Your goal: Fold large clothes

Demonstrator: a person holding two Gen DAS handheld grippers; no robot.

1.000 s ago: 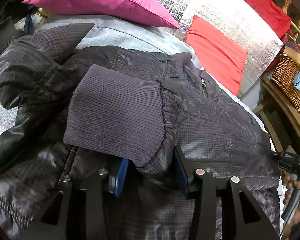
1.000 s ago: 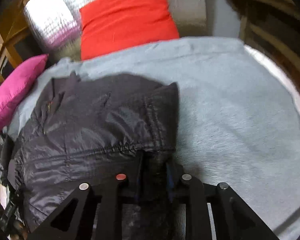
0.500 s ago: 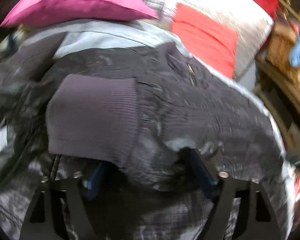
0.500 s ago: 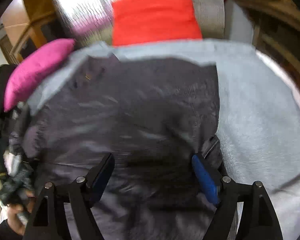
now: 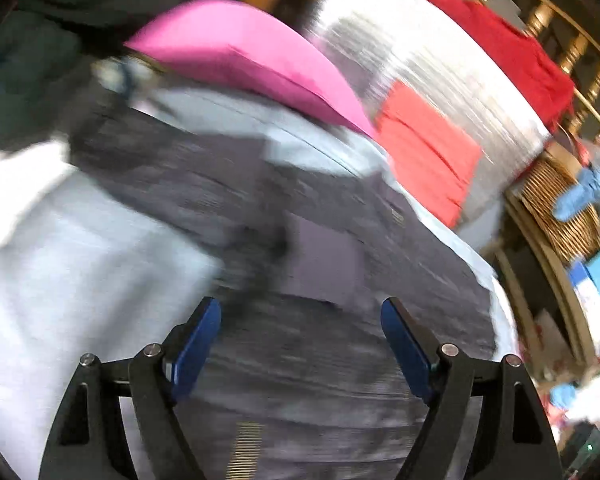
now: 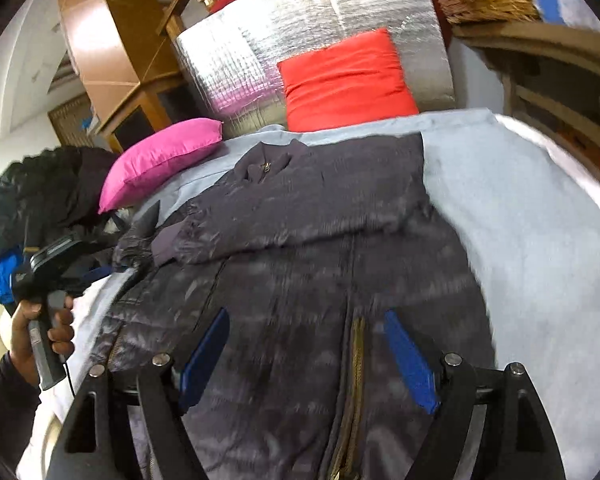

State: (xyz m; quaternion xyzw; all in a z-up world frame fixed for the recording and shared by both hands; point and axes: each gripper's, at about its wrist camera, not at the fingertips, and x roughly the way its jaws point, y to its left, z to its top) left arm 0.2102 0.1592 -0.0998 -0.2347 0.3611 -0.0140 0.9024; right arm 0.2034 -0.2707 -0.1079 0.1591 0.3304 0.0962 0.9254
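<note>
A dark grey quilted jacket (image 6: 308, 240) lies flat on a pale grey blanket (image 6: 540, 240), zip up, both sleeves folded across its chest. The ribbed cuff (image 6: 164, 240) of the upper sleeve lies at the left. My right gripper (image 6: 306, 340) is open and empty, held above the jacket's lower front by the brass zip (image 6: 356, 360). My left gripper (image 5: 300, 328) is open and empty above the jacket (image 5: 320, 352); that view is blurred. The cuff (image 5: 324, 264) lies just beyond its fingers. The left gripper's handle and hand (image 6: 48, 312) show at the left of the right wrist view.
A pink cushion (image 6: 160, 160) sits at the jacket's far left and a red cushion (image 6: 344, 80) leans on a silver foil bolster (image 6: 300, 32) behind the collar. A wicker basket (image 5: 560, 208) stands on wooden shelving at the right. Dark clothes (image 6: 40, 192) are piled at the left.
Both grippers have let go of the sleeves, opened wide and drawn back from the jacket. The left wrist view swings fast and is smeared.
</note>
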